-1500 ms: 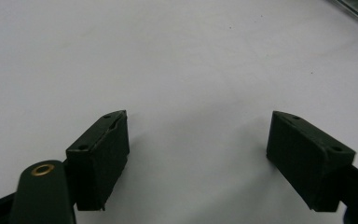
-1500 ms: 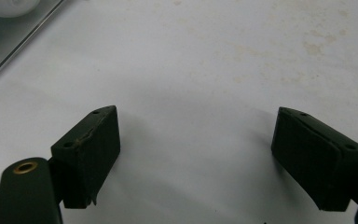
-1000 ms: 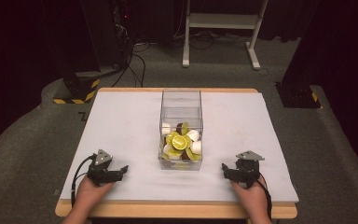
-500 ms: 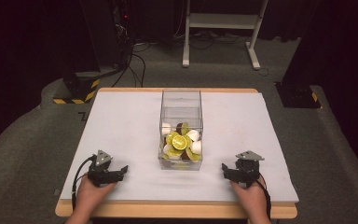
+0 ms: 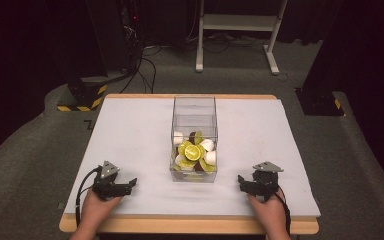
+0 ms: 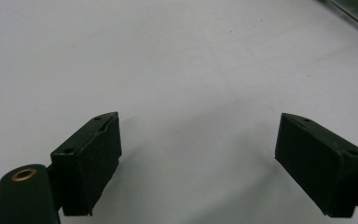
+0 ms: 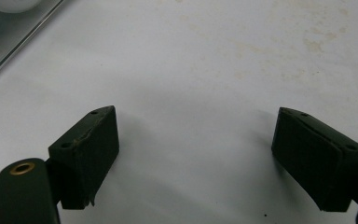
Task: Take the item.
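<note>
- The left gripper [image 6: 198,163] has its two black jaws spread wide over bare white cover, with nothing between them; they have just been opening further.
- In the high view that left gripper [image 5: 129,184] sits low at the near left of the table, jaws pointing towards the middle, with the person's left hand [image 5: 96,206] wrapped round it from the near edge.
- The right gripper [image 7: 196,161] is also spread wide, its jaws apart with only the white surface between them, which is faintly stained further off.
- From above, the right gripper [image 5: 241,180] rests at the near right, jaws pointing inward, with the right hand [image 5: 269,210] behind it.
- Between the two grippers, and apart from both, stands a clear plastic box [image 5: 194,107], tall and open-topped, on the middle of the table.
- In its near half lies a heap of small pieces [image 5: 195,152]: yellow-green, white and a few dark brown ones. What they are I can't make out.
- A corner of the box just shows at the top edge of each gripper view.
- The white cover [image 5: 130,130] spans the wooden table [image 5: 190,226], whose rim shows along the near edge.
- Round it lies grey carpet floor [image 5: 25,165], with a white stand [image 5: 240,25] and cables [image 5: 142,65] at the far side.
</note>
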{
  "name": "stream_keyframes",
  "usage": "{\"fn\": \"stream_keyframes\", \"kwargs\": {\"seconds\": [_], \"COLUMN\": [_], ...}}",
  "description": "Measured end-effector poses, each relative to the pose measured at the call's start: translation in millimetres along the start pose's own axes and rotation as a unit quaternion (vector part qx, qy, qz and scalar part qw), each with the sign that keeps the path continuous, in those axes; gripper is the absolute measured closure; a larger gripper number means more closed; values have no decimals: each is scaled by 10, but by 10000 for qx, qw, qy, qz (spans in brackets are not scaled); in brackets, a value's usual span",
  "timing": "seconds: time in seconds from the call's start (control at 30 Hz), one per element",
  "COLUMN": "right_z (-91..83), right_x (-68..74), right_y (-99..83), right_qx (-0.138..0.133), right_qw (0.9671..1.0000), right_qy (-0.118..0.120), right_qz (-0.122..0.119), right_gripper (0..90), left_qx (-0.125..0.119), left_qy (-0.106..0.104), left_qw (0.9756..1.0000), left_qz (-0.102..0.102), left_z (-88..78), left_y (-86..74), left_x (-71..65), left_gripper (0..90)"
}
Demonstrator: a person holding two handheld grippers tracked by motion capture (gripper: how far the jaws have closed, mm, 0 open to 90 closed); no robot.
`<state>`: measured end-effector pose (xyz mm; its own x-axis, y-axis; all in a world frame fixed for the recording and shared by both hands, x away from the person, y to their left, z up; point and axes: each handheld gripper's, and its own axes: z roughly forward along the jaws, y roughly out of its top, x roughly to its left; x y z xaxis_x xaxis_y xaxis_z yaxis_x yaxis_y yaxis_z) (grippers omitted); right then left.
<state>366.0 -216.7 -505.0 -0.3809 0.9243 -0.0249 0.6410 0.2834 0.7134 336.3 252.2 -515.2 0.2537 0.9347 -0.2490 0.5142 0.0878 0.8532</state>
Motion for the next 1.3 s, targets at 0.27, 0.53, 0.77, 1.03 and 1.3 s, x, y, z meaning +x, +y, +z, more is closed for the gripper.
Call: {"fn": "stream_keyframes", "kwargs": {"seconds": [0.27, 0.53, 0.77, 1.03, 1.3], "right_z": [1, 0, 1, 1, 1], "right_x": [-1, -1, -1, -1, -1], "right_y": [0, 0, 0, 0, -1], "right_qx": [-3, 1, -3, -3, -3], "right_qw": [10000, 10000, 10000, 10000, 10000], "right_qy": [0, 3, 1, 2, 4], "right_qz": [3, 3, 4, 5, 6], "right_gripper": [146, 147, 146, 146, 146], "left_qx": [-141, -237, -288, -387, -377], "left_qy": [-277, -538, -750, -943, -1072], "left_qw": [9995, 9983, 9968, 9948, 9935], "left_qz": [13, 63, -17, -39, 84], "left_z": [-57, -109, -149, -179, -188], "left_y": [31, 53, 83, 96, 84], "left_x": [-42, -112, -165, -216, -279], "left_gripper": [149, 149, 151, 151, 151]}}
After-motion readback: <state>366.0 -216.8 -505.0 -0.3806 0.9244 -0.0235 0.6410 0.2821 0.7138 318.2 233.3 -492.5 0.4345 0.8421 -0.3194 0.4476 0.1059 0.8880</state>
